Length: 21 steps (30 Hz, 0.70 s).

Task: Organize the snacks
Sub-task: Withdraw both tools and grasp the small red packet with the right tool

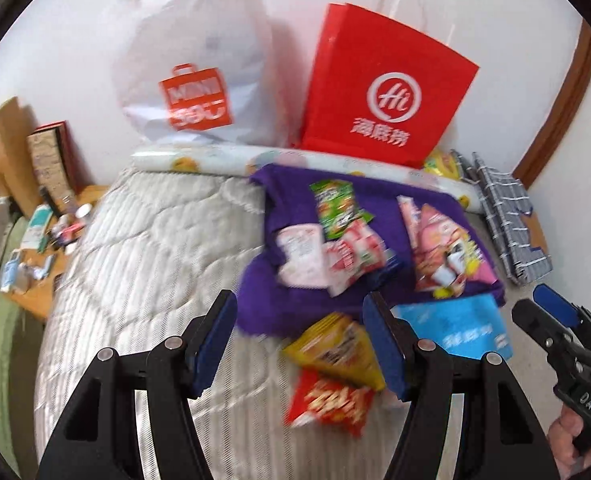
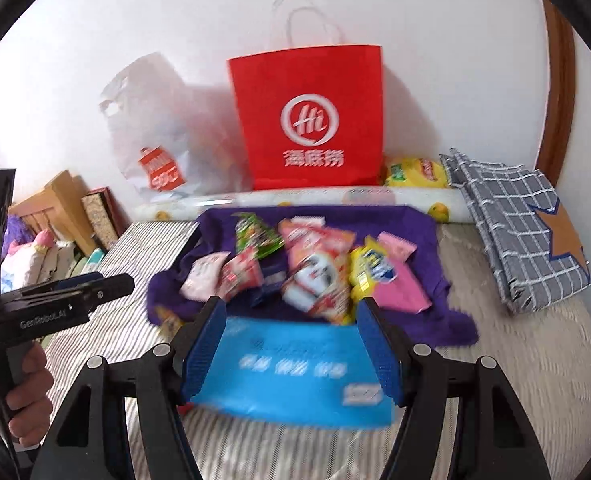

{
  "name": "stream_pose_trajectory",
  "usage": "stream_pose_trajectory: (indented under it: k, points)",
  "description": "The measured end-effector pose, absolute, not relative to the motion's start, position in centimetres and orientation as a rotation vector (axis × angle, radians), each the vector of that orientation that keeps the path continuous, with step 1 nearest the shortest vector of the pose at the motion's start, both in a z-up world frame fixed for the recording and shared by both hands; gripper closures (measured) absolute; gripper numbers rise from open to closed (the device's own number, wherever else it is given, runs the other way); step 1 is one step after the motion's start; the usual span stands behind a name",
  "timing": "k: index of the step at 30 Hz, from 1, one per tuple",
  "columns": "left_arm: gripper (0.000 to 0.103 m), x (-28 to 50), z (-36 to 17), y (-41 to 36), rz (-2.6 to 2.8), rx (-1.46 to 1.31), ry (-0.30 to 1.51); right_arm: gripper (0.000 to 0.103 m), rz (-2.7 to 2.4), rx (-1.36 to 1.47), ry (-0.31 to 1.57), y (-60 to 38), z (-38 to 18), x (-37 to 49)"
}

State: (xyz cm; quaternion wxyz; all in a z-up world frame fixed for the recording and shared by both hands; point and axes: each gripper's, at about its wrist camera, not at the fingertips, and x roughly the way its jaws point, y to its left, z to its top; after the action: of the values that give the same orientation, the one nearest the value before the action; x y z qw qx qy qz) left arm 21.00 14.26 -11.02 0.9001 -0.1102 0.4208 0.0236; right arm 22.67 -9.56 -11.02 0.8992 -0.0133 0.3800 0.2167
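Observation:
Several snack packets lie on a purple cloth (image 1: 279, 176) (image 2: 415, 224) spread on the bed: a green one (image 1: 333, 208) (image 2: 255, 236), a pale pink one (image 1: 299, 260), and a big pink-orange bag (image 1: 443, 256) (image 2: 319, 272). A yellow packet (image 1: 335, 348) and a red packet (image 1: 327, 404) lie on the quilt below my left gripper (image 1: 299, 340) (image 2: 95, 284), which is open and holds nothing. My right gripper (image 2: 291, 344) (image 1: 543, 312) is open above a flat blue packet (image 2: 291, 368) (image 1: 463, 332) that lies on the bed.
A red paper bag (image 1: 383, 92) (image 2: 311, 120) and a white plastic bag (image 1: 191, 60) (image 2: 163, 128) stand against the wall behind a rolled patterned sheet (image 1: 215, 160). Folded grey checked cloth (image 2: 511, 216) lies right. A cluttered bedside table (image 1: 43, 240) stands left.

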Motion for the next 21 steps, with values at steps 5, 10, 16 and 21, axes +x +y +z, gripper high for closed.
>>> stream_pose_trajectory:
  k: [5, 10, 16, 21]
  points:
    - [0.038, 18.4, -12.1, 17.0, 0.096, -0.231, 0.886, 0.055, 0.533, -0.09, 0.847, -5.2, -13.4, 19.9]
    - [0.038, 16.7, -13.2, 19.2, 0.114, -0.236, 0.899, 0.055, 0.614, -0.186, 0.875, -0.9, -15.6, 18.2]
    - [0.038, 15.7, -14.0, 20.9, 0.106, -0.265, 0.9, 0.055, 0.664, -0.276, 0.921, 2.2, -18.1, 18.2]
    - [0.038, 15.7, -14.8, 21.0, 0.083, -0.264, 0.911, 0.055, 0.644, -0.313, 0.947, 2.8, -19.6, 19.3]
